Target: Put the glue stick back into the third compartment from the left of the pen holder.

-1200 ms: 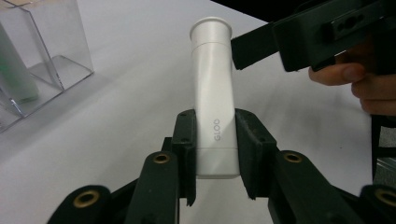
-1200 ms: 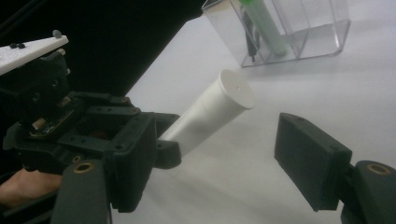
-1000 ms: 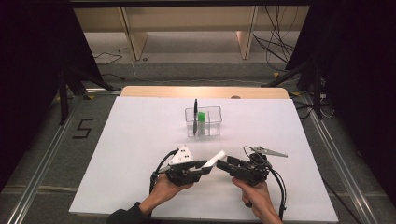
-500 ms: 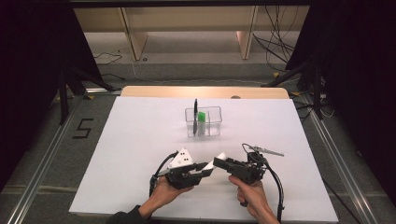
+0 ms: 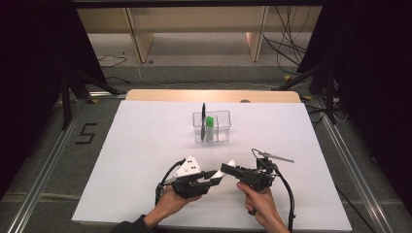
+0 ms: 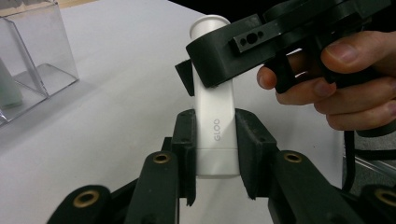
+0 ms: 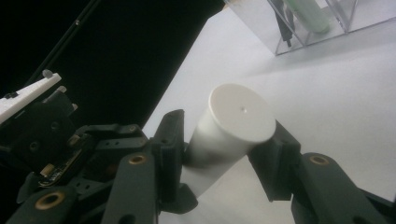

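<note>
Closing in since a second ago, the right gripper [image 5: 232,170] now clamps the cap end of the white GLOO glue stick [image 6: 215,116], whose body the left gripper [image 5: 210,175] grips, near the clear organizer [image 5: 212,127]. The left gripper view alone shows the lettering.

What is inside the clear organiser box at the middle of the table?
The clear organiser box holds a black pen standing upright in its left compartment and a green tube next to it. The right compartment looks empty, and the lower ends of both items are blurred through the walls.
</note>
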Tool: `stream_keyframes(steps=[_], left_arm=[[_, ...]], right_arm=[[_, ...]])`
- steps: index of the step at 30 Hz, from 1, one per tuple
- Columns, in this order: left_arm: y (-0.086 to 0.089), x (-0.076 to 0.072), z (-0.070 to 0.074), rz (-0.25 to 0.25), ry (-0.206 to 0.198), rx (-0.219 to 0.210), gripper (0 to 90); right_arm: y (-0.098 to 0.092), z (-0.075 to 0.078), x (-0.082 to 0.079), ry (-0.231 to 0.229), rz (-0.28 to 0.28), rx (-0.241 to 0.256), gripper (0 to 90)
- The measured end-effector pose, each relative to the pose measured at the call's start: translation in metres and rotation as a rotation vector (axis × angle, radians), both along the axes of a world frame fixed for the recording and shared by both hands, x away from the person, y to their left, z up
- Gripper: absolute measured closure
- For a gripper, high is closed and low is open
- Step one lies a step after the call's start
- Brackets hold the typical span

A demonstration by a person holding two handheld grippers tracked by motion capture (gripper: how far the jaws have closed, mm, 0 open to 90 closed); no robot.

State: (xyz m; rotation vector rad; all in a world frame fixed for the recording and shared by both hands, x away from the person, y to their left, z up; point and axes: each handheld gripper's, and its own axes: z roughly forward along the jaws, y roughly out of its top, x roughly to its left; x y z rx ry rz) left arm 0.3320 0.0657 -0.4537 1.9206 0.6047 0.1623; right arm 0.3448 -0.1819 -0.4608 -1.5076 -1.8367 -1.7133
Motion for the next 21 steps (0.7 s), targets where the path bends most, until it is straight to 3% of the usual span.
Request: stream_keyframes(steps=[17,21], left_arm=[[0.0006,-0.0002,-0.0042,-0.040,-0.006,-0.010,69.3],[0.0004,-0.0004,-0.0019,-0.062,0.019,-0.003,52.2]], right_arm=[[0.0003,0.0048,-0.0022,-0.023,0.032,0.037,67.4],[0.0020,0.0066,-0.0033,-0.041,0.040,0.011,67.5]])
